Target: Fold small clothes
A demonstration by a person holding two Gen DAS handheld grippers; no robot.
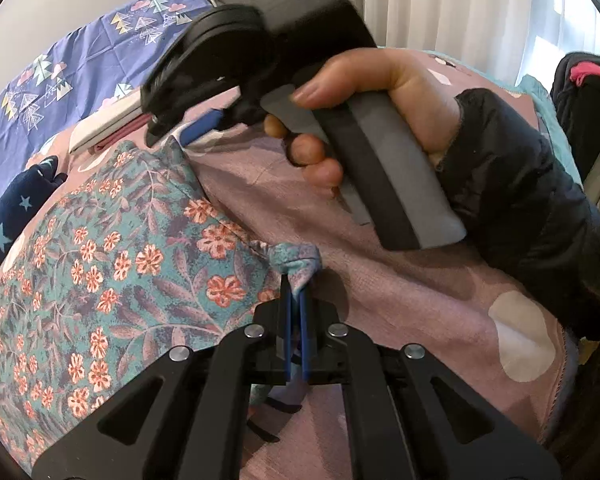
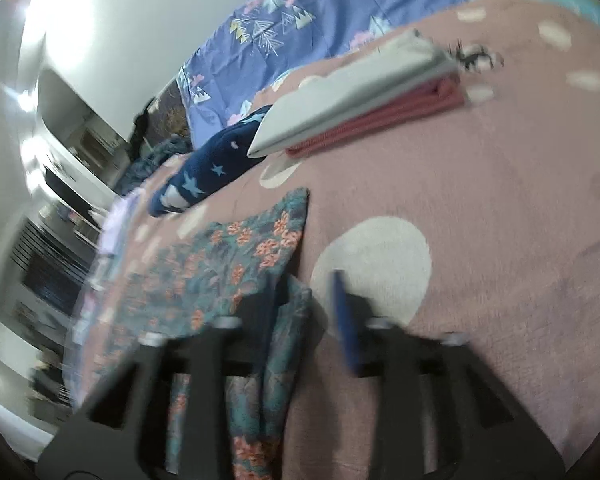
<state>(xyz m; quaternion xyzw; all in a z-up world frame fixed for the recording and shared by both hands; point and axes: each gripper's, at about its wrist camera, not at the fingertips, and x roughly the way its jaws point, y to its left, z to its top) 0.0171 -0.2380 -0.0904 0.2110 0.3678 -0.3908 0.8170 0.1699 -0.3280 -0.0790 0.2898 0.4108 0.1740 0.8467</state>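
Observation:
A teal floral garment (image 1: 112, 248) lies spread on the pink blanket (image 1: 400, 300). My left gripper (image 1: 296, 280) is shut on a bunched corner of the floral garment near the blanket's middle. The right gripper (image 1: 188, 128), held by a hand, sits at the garment's far corner in the left wrist view. In the right wrist view the right gripper (image 2: 304, 280) is open, and a fold of the floral garment (image 2: 228, 264) lies loose between its fingers. That view is blurred.
A folded stack, white (image 2: 340, 96) over pink-red (image 2: 384, 116), lies on the blanket beyond the garment. A navy star-print garment (image 2: 204, 172) lies to the left. A blue patterned quilt (image 1: 40, 92) is behind. Curtains (image 1: 440, 4) hang at the back.

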